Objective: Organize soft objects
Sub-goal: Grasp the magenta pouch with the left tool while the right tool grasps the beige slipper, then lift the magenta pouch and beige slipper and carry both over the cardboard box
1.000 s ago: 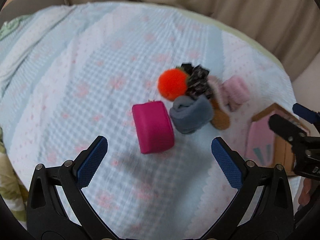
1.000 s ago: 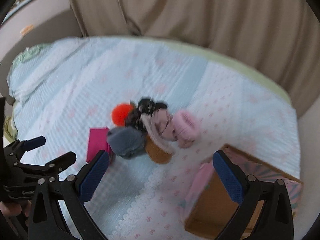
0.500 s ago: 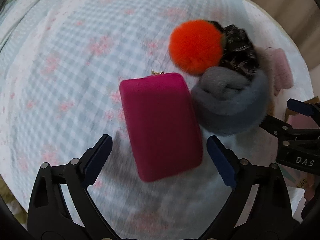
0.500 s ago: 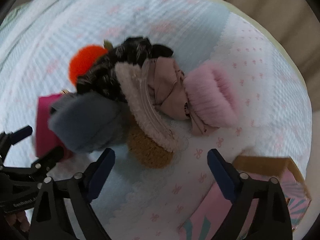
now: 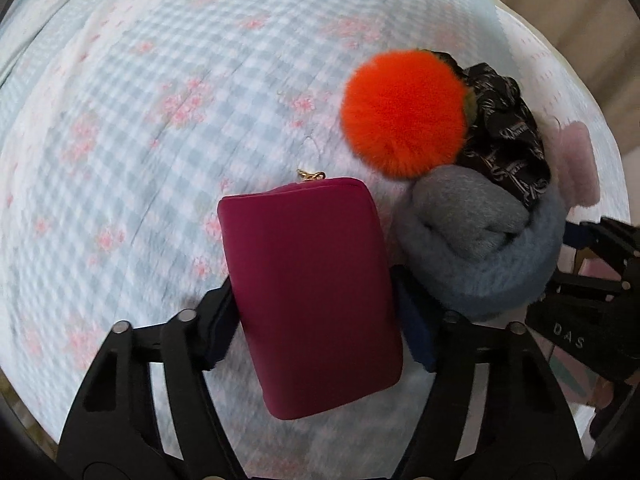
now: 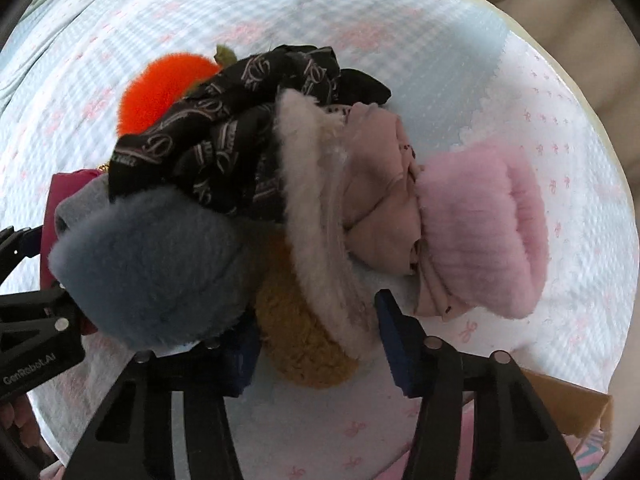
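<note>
Both claws point steeply down at the bed [image 5: 168, 92], close above its checked blue-and-pink cover.

The left claw [image 5: 316, 332] straddles the magenta pouch [image 5: 312, 292]. Its jaws have just been closing, and the blue pads now sit against the pouch's two long sides, grasping it. The pouch lies flat on the cover, its gold zipper pull toward the far edge of the bed.

The right claw [image 6: 316, 344] is set over the tan plush piece with the cream fleece rim [image 6: 308, 344]. Its jaws have just been closing, with that piece between them; the left pad is pressed in under the grey-blue fuzzy roll [image 6: 156, 268]. Whether both pads already bear on the piece cannot be told.

Compared with one second ago, both claws are much lower and nearer the pile, and both were then fully spread.

The orange pompom [image 5: 404, 112], black patterned scarf [image 6: 224, 136] and pink fleece roll [image 6: 484, 228] lie heaped, touching one another. A cardboard box [image 6: 568, 404] stands near the right edge.
</note>
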`<state>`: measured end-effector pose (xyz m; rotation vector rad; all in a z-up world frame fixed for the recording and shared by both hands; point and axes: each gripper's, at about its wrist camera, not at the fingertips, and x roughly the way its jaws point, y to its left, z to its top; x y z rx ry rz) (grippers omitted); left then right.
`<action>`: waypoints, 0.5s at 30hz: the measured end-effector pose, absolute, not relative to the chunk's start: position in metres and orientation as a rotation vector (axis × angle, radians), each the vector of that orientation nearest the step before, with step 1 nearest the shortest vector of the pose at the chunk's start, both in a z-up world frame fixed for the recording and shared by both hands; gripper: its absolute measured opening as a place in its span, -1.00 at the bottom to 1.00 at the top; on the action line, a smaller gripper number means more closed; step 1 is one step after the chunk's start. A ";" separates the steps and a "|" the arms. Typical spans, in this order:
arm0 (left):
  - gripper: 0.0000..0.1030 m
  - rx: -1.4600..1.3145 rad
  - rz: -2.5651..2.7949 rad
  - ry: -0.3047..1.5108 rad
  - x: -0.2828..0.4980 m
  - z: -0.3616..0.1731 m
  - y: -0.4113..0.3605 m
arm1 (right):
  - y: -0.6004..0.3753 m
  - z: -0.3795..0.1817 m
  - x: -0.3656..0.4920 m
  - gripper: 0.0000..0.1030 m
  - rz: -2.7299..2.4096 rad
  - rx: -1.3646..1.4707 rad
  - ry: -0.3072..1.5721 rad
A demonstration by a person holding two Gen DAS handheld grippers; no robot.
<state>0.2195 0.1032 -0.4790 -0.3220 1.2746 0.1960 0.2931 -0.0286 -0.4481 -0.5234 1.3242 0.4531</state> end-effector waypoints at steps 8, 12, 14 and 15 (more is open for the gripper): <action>0.00 -0.300 0.187 1.251 0.219 -0.458 0.100 | -0.033 -0.443 0.285 -0.19 0.443 -0.501 1.280; -0.08 -0.306 0.189 1.238 0.210 -0.448 0.112 | -0.035 -0.436 0.279 -0.20 0.443 -0.473 1.272; -0.08 -0.317 0.203 1.229 0.204 -0.439 0.118 | -0.040 -0.432 0.275 -0.21 0.441 -0.462 1.269; -0.08 -0.322 0.209 1.224 0.200 -0.437 0.119 | -0.042 -0.429 0.269 -0.21 0.441 -0.461 1.264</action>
